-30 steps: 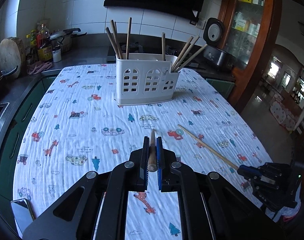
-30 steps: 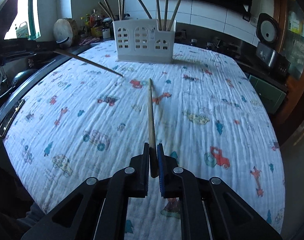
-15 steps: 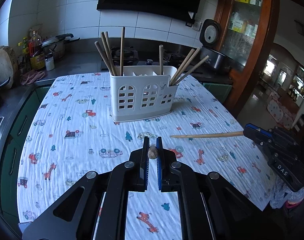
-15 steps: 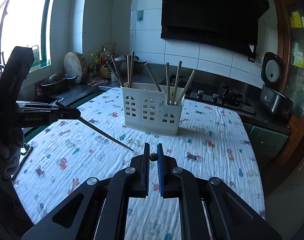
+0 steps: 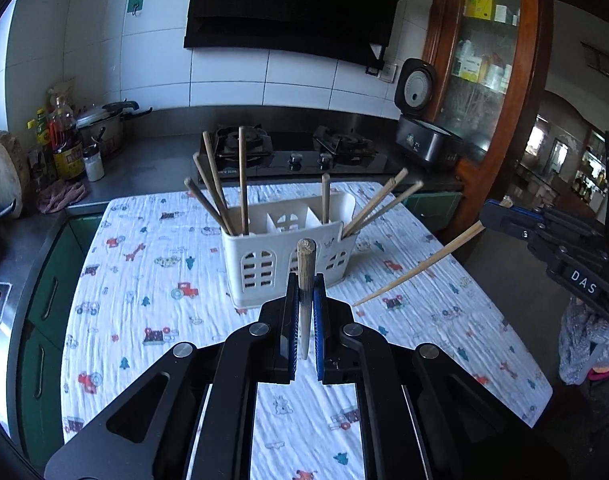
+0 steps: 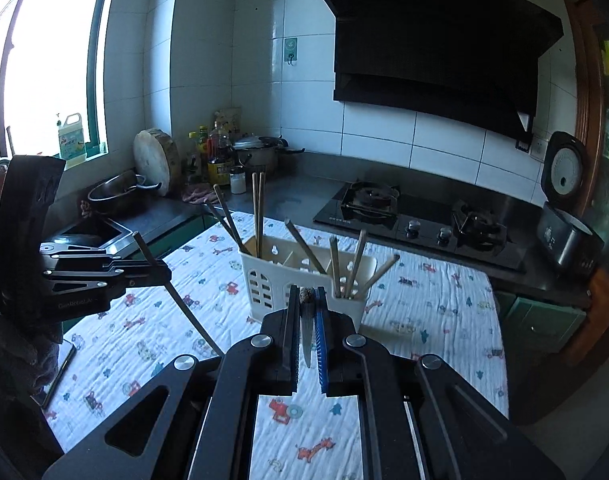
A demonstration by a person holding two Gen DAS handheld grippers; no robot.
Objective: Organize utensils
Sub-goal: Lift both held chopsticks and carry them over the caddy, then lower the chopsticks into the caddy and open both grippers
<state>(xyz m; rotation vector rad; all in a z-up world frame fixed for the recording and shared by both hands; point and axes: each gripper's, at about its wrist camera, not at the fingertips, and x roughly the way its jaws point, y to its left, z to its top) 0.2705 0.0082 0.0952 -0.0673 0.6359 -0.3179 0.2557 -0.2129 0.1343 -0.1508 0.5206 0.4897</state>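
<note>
Left gripper [image 5: 305, 280] and right gripper [image 6: 306, 294] each clench one chopstick [image 5: 305, 276] above the patterned cloth [image 5: 152, 280], near side of the white utensil holder [image 5: 264, 256]; lower chopstick tips hidden.

Readable lettering:
- "DAS", white on black, side of right gripper [image 5: 504, 216], at right.
- "GenRobot.AI", faint, side of left gripper [image 6: 166, 274], at left.
- Range hood [image 6: 436, 40] brand mark, bottle labels: illegible.

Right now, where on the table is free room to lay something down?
The cloth is bare left of the white holder, toward the counter edge, and also right of the holder. The far middle is crowded: the holder bristles with leaning chopsticks.
</note>
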